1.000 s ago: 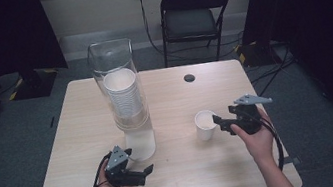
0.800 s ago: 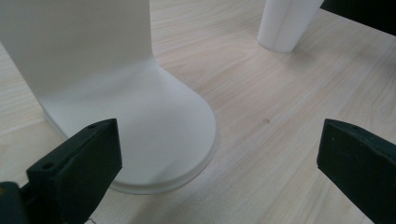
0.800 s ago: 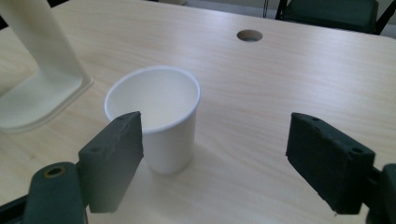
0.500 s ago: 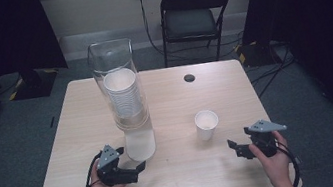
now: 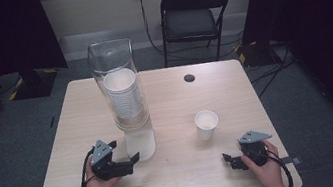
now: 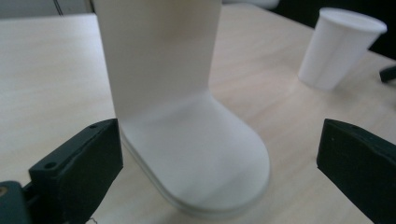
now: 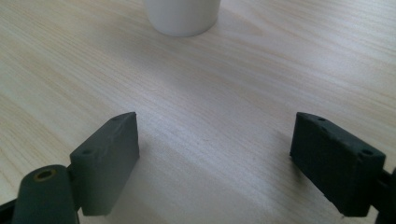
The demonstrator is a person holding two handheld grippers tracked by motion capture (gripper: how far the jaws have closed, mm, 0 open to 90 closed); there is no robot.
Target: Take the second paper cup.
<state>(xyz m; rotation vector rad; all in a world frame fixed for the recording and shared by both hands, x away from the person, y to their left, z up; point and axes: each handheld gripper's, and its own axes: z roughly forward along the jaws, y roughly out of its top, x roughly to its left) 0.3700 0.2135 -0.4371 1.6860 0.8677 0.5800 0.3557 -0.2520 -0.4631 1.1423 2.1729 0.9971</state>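
Now that the right gripper (image 5: pixel 229 158) has let go of the paper cup (image 5: pixel 206 123) and pulled back toward the near right edge of the surface (image 5: pixel 236 97), the cup stands alone, upright and mouth up, a little right of the middle. A second ago that gripper was right beside the cup; now it sits low near the person's edge, well apart from it. Its jaws have just been opening, and in the right gripper view they stand spread wide with only bare wood between them, the cup's base (image 7: pixel 182 16) at the top of that view, far ahead of them. I judge that the placing of this cup is done and the hand is clearing away.

Left of the cup stands the clear cup dispenser (image 5: pixel 122 98), its stack of cups (image 5: pixel 124 97) inside the tube, on a white foot (image 5: pixel 141 145). The left gripper (image 5: pixel 133 159) has drawn slightly toward the near side but remains just beside that foot, pointing right at it. In the left gripper view its jaws are spread, the foot (image 6: pixel 196 158) lying between and ahead of them without either pad pressing on it, and the lone cup (image 6: pixel 338 46) shows farther off to the right.
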